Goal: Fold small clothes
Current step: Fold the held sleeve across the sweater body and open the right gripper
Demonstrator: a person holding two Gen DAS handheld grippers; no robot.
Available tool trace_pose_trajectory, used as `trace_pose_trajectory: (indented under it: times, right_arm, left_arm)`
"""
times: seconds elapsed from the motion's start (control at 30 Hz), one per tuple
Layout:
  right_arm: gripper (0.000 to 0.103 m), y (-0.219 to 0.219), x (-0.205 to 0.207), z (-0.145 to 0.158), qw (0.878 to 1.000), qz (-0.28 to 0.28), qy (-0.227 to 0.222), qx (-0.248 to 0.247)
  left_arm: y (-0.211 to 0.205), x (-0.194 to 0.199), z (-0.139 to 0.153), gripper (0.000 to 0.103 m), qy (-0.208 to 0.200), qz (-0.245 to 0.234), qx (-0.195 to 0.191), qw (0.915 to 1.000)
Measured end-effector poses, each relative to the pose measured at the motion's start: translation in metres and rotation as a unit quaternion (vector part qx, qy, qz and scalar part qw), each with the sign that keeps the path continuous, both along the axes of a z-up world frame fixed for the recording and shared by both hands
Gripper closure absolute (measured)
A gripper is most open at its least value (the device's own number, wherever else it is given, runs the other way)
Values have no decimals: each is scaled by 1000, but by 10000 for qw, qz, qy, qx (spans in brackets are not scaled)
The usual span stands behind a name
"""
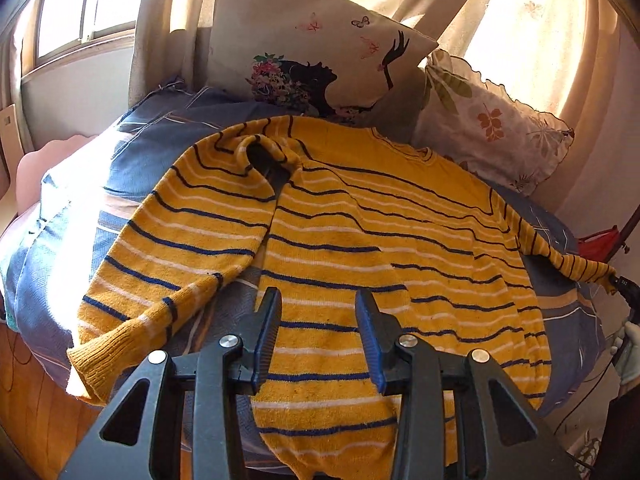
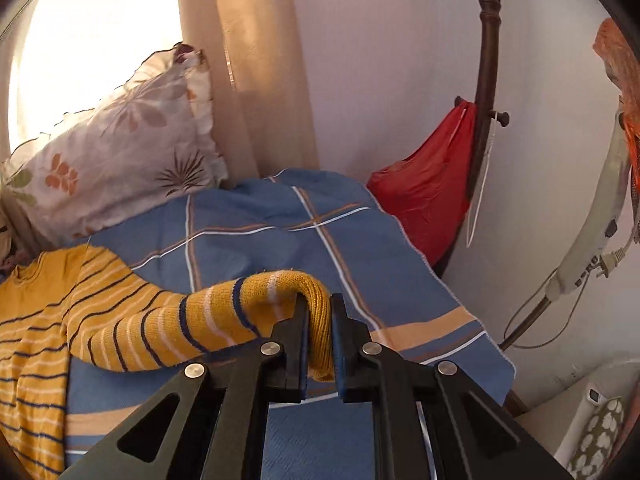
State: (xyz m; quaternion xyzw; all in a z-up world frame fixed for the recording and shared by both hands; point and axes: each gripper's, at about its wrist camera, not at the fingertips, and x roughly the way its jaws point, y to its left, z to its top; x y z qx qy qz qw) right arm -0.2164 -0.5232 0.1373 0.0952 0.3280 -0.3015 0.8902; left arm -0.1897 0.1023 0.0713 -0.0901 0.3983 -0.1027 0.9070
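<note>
A yellow sweater (image 1: pixel 360 220) with dark blue and white stripes lies spread flat on the bed, neck toward the pillows. Its left sleeve (image 1: pixel 152 280) bends down toward the bed's near edge. My left gripper (image 1: pixel 318 294) hovers open above the sweater's lower body, with nothing between its fingers. In the right wrist view my right gripper (image 2: pixel 319 300) is shut on the cuff of the right sleeve (image 2: pixel 224 312), which is lifted off the blue cover and stretched sideways from the sweater body (image 2: pixel 36 320). The left wrist view shows that sleeve (image 1: pixel 560 256) pulled taut to the far right.
A blue plaid bed cover (image 2: pixel 280 216) lies under the sweater. Two pillows (image 1: pixel 312 48) (image 1: pixel 492 128) lean against curtains at the head. A red bag (image 2: pixel 424 192) hangs on a wooden stand (image 2: pixel 486 80) by the wall. Wooden floor (image 1: pixel 32 408) shows at lower left.
</note>
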Motion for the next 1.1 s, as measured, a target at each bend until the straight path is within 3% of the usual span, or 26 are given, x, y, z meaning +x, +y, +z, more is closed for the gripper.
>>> trace_pose_trajectory:
  times: [0.23,0.33,0.43,0.67,0.7,0.77,0.83,0.9,0.97,1.1]
  right_arm:
    - [92,-6,23,15,9998,198,-7,41]
    - [92,34,50,34,9961,880,-79,2]
    - [92,105,98,47,9815,1914,-71,23]
    - [92,317,216,23,9113,4079,322,456]
    - [90,343,228,13,8992,4310,448,604]
    - [88,393,247,-10,8636,4861,761,1101]
    - [77,425,249,-23,8363,5205,991,1411]
    - [44,432,243,-22,8195,5428,865,1621]
    - [33,427,237,-16,8262,5398,684,1458]
    - [33,384,227,-11,8561,5016,590,1099]
  left_arm:
    - [10,5,-7,66,125,75,-11,9999]
    - [19,3,-5,65,55,190,-145,9997]
    - [26,-2,-4,60,1,266,-251,9993]
    - [50,-10,-8,60,60,490,-365,9981]
    - [55,-10,-8,60,75,541,-400,9977]
    - [63,-10,-9,60,81,625,-432,9971]
    - [69,-11,-9,59,56,679,-422,9968]
    - [74,-9,-12,57,47,677,-450,9967]
    - [74,-5,-15,55,58,622,-485,9969]
    - [57,14,-16,52,79,341,-499,9981]
